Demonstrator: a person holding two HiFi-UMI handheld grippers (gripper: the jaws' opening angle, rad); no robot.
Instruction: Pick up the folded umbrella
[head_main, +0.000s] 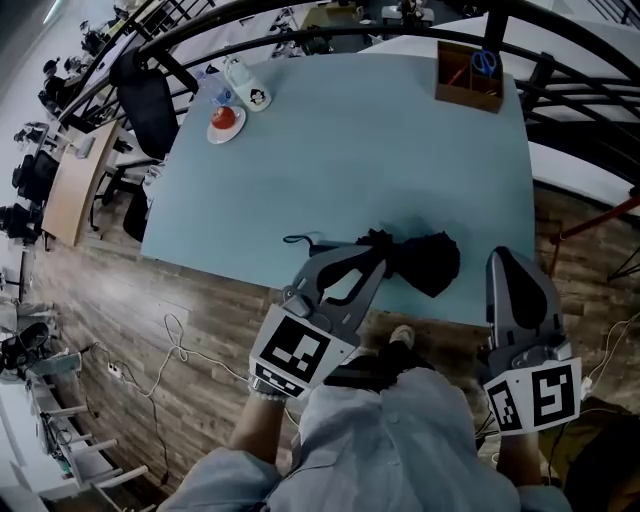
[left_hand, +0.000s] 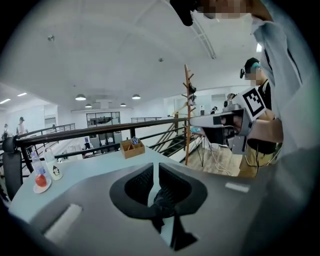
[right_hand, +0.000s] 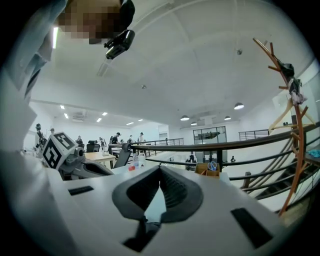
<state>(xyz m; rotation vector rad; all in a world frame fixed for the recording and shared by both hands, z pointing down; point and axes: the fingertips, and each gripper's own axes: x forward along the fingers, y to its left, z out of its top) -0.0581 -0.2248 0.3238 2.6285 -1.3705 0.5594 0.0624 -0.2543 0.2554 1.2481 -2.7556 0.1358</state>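
- Black cloth marks the folded fabric umbrella (head_main: 425, 262); it lies bunched at the near edge of the pale blue-green rectangular table (head_main: 350, 170), between the two grippers; a thin black strap (head_main: 300, 240) trails from it toward the left.
- The grey left gripper (head_main: 375, 252) reaches in from the near side; its jaws are drawn together on the umbrella's left end; the left gripper view shows a fold of the dark cloth pinched between the ribbed pads (left_hand: 172, 182) (whether the umbrella is clear of the tabletop cannot be told).
- The grey right gripper (head_main: 500, 258) hangs just beside the umbrella's right end, apart from it; the right gripper view shows its jaws meeting at the tips with nothing between them.
- At the far right corner stands a brown wooden box (head_main: 465, 92); blue-handled scissors (head_main: 485, 62) stick up out of it.
- At the far left corner sit a small white plate (head_main: 213, 135) bearing a red round thing, a white cup (head_main: 248, 90) with a cartoon figure on it, and a clear plastic bottle (head_main: 217, 93); all are well apart from the umbrella.
- A black office chair (head_main: 148, 110) stands by the table's left side; a black metal railing (head_main: 560, 90) curves round the far side.
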